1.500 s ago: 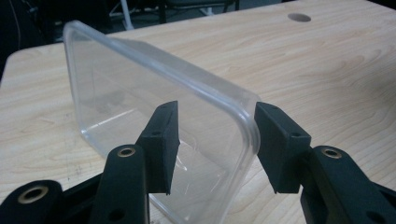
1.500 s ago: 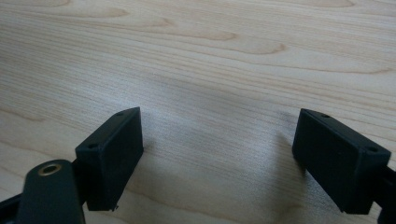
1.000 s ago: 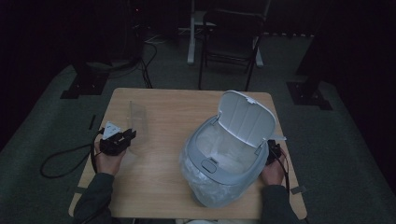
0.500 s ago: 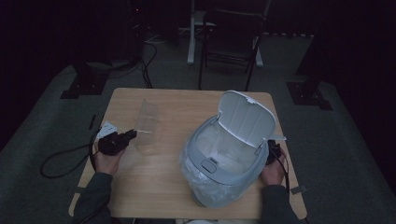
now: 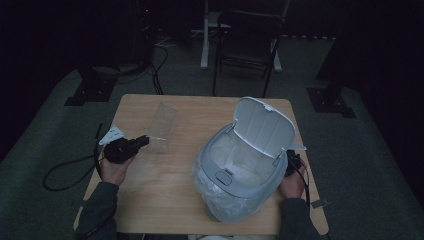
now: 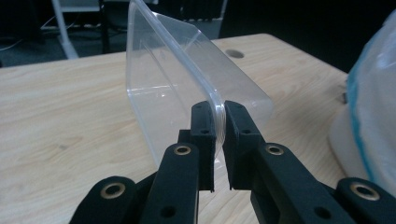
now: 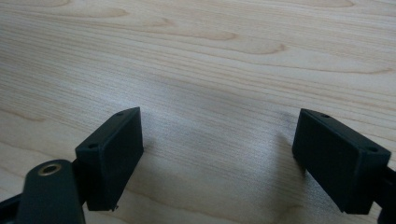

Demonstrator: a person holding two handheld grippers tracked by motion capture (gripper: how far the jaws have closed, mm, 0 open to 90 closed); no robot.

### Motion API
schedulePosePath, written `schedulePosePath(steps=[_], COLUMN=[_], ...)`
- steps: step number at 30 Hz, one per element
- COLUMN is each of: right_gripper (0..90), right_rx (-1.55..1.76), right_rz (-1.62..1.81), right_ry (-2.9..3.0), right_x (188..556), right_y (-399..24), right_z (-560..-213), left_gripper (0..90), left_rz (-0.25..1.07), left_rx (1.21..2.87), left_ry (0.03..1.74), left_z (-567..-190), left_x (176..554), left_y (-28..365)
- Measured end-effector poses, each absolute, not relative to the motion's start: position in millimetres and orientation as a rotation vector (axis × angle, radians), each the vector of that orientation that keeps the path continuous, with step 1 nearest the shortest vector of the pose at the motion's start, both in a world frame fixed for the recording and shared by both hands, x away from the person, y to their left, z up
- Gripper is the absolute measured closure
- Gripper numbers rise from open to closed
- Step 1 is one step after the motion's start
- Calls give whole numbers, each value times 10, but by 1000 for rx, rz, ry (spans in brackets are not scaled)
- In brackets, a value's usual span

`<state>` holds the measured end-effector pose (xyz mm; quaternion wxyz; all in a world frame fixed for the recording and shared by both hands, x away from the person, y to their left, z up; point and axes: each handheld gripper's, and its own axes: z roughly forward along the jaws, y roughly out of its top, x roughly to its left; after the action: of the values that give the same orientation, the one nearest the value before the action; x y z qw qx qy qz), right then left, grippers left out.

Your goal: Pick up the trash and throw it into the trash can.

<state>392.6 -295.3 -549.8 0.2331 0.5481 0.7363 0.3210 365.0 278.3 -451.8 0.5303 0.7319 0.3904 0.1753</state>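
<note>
Two tools show in the high view, one in each of the person's hands: the left tool (image 5: 142, 141) lies near the worktop's (image 5: 165, 200) left edge, its tip on the near rim of one clear plastic container (image 5: 162, 126) that stands tipped just ahead of it, and the right tool (image 5: 293, 161) sits at the right edge, close beside one grey lidded bin (image 5: 240, 172) with its lid (image 5: 263, 126) raised and a clear liner bag showing at its base. Beyond the worktop, one dark chair (image 5: 247, 47) stands on the floor. Left gripper view: the left tool (image 6: 220, 135) has both black jaws closed on the container's (image 6: 177, 74) thin rim, the clear tub rising tilted ahead and to the left of the jaws, with the bin's bagged side (image 6: 373, 107) off to their right. Right gripper view: the right tool (image 7: 219, 154) stands with its two jaws wide apart over bare pale wood (image 7: 210, 60), nothing between them.
</note>
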Motion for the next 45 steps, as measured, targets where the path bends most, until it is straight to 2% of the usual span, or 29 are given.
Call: schedulePosePath(steps=[33,45], right_gripper=[156,156], right_rx=[1505,1506], right_rz=[882,882], right_ry=[2022,2022], right_x=[3926,3926], right_y=[-2953,-2953], right_z=[-5498,-5498], left_gripper=[843,843], left_rz=[343,233], left_rx=[1744,1753], left_ry=[638,490], left_z=[-3765,-3541], left_x=[3518,3566], left_y=[2612,2570])
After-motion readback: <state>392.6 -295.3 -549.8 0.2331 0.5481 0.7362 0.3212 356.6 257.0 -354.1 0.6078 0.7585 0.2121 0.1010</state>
